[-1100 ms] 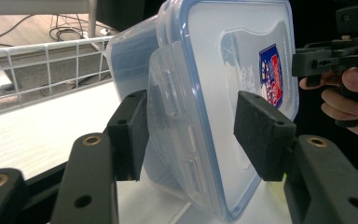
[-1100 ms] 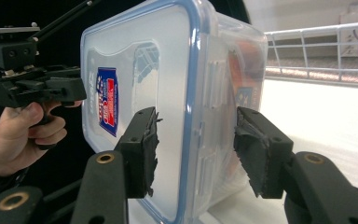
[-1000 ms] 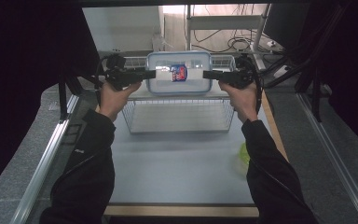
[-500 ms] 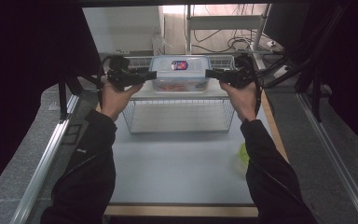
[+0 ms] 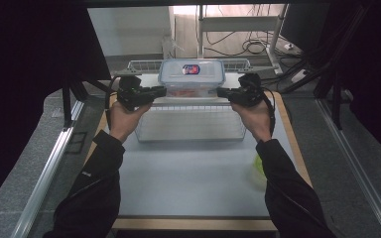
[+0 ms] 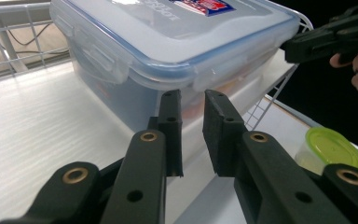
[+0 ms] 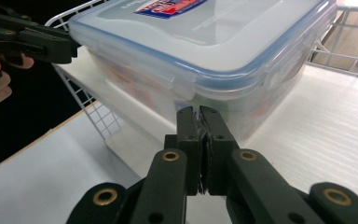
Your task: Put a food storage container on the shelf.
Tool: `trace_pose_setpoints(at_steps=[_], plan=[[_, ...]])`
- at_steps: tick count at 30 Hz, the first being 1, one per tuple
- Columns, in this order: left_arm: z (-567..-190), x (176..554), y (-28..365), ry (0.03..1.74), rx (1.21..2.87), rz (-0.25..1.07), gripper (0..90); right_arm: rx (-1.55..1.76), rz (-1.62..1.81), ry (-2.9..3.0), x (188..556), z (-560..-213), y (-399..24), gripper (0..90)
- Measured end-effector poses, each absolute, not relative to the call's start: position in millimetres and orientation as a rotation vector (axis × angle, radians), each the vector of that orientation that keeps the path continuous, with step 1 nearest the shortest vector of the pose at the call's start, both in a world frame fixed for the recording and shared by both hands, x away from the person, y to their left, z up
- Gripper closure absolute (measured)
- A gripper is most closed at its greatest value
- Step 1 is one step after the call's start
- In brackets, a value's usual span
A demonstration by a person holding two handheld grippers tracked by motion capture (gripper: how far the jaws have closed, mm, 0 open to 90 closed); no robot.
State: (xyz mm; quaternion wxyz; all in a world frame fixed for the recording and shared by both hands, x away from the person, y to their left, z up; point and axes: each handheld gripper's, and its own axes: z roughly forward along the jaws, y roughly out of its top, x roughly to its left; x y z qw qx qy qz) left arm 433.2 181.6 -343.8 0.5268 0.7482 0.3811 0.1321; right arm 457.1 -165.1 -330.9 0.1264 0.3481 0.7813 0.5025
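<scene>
A clear lidded box (image 5: 191, 77) with a blue seal and a red-and-blue label stands level on the white upper shelf of a wire rack (image 5: 144, 64). My left gripper (image 5: 162, 91) points at its left wall. Its jaws have just been closing and keep a narrow gap with nothing between them (image 6: 191, 100), just short of the box (image 6: 168, 37). My right gripper (image 5: 220, 92) points at the right wall. Its jaws have just closed and are shut, empty (image 7: 198, 112), below the box's side latch (image 7: 214, 46). Whether either gripper's tips touch the box I cannot tell.
Below the shelf a wire basket (image 5: 188, 124) stands on the grey table. A small tub with a green lid (image 5: 259, 166) sits by my right forearm and also appears in the left gripper view (image 6: 331, 149). Dark curtains flank the table, with cables and a metal frame behind.
The box was tipped toward the camera between the grippers; it now sits level on the shelf. Both hands sank a little and both pairs of jaws narrowed.
</scene>
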Motion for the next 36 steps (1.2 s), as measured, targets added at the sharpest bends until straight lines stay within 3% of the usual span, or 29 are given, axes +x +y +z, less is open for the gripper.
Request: trace_pose_setpoints(at_steps=[10, 17, 29, 36], plan=[[-345.0, 445.6, 170.2, 0.935, 1.802, 0.326, 78.4, 1.076, 1.471, 2.24, 470.9, -332.9, -160.9, 88.8], [-346.5, 433.8, 165.0, 0.888, 1.824, 0.367, 73.2, 1.065, 1.485, 2.242, 464.0, -333.0, -159.4, 85.3], [-359.1, 401.4, 166.1, 0.829, 1.872, 0.328, 44.9, 0.99, 1.436, 2.299, 437.4, -340.0, -161.3, 54.0], [-361.6, 376.1, 164.9, 0.793, 1.924, 0.373, 30.4, 0.935, 1.41, 2.285, 420.4, -349.1, -164.5, 35.9]])
